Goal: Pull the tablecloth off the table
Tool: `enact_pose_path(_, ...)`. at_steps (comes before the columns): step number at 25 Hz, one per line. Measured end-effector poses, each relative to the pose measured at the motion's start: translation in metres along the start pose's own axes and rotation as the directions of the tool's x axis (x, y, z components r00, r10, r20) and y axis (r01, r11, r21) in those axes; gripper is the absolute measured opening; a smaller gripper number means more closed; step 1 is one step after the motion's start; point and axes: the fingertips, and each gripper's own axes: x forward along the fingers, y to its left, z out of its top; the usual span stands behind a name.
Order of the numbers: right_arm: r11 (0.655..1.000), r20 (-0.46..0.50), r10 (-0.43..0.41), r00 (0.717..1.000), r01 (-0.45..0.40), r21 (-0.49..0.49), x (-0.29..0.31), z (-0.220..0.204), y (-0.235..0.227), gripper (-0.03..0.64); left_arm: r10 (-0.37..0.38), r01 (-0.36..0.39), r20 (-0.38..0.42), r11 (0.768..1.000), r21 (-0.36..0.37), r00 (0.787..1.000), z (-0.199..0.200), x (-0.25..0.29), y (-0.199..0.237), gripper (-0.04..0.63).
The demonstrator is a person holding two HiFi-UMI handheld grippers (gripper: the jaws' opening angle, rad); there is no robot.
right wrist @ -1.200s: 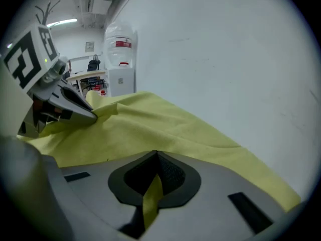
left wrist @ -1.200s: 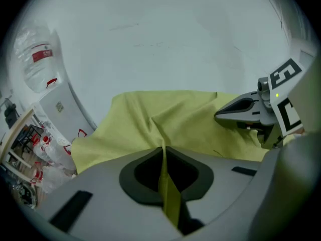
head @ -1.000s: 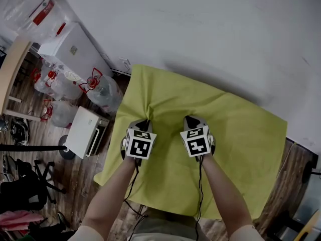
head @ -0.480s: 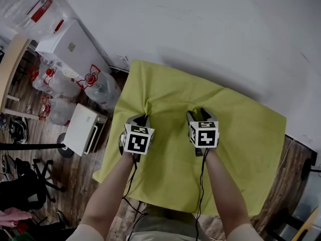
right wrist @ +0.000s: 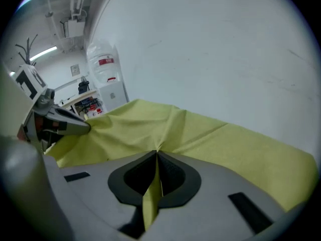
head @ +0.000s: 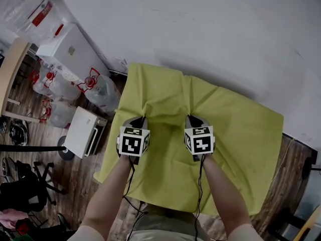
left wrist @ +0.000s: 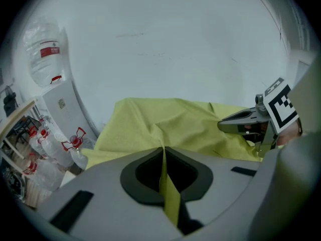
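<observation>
A yellow-green tablecloth (head: 235,129) covers the table against a white wall. My left gripper (head: 142,118) is over its left part and is shut on a pinched fold of the tablecloth (left wrist: 165,124). A strip of cloth runs back between the left gripper (left wrist: 163,150) jaws. My right gripper (head: 190,118) is beside it, about a hand's width to the right, and is also shut on a raised fold of the tablecloth (right wrist: 200,134). Cloth shows between the right gripper (right wrist: 156,154) jaws. A crease runs from each pinch toward the far edge.
Left of the table, on a wooden floor (head: 75,174), stand several large water bottles (head: 103,92), a white box (head: 86,131) and a white cabinet (head: 70,46). A black chair (head: 30,185) is at lower left. The white wall (head: 200,29) lies just behind the table.
The right gripper moved forward a little, then came back with a new raised fold of cloth in its jaws. The left gripper kept its pinch and shifted slightly left and nearer.
</observation>
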Motion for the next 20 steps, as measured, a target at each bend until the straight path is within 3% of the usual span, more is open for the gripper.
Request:
enact_pose_path(4,0.998,0.066,0.008,0.998,-0.012,0.062,-0.031,0.022,0.000,0.028,-0.041,0.042,0.035,0.999,-0.031,0.999,0.011,-0.026,-0.008,0.023)
enact_pose_path(11,0.998,0.166,0.019,0.986,-0.030,0.059,-0.097,0.053,0.010,0.028,-0.042,0.038,0.140,0.999,0.032,0.989,0.050,-0.092,-0.025,0.023)
enact_pose_path(16,0.998,0.303,0.011,0.953,-0.029,0.055,-0.160,0.105,0.024,0.028,-0.032,0.023,0.221,0.999,0.045,0.975,0.084,-0.142,-0.026,0.023)
enact_pose_path(20,1.000,0.407,0.020,0.913,-0.028,0.013,-0.217,0.158,0.033,0.028,-0.028,0.009,0.307,0.998,0.062,0.951,0.129,-0.192,-0.031,0.023)
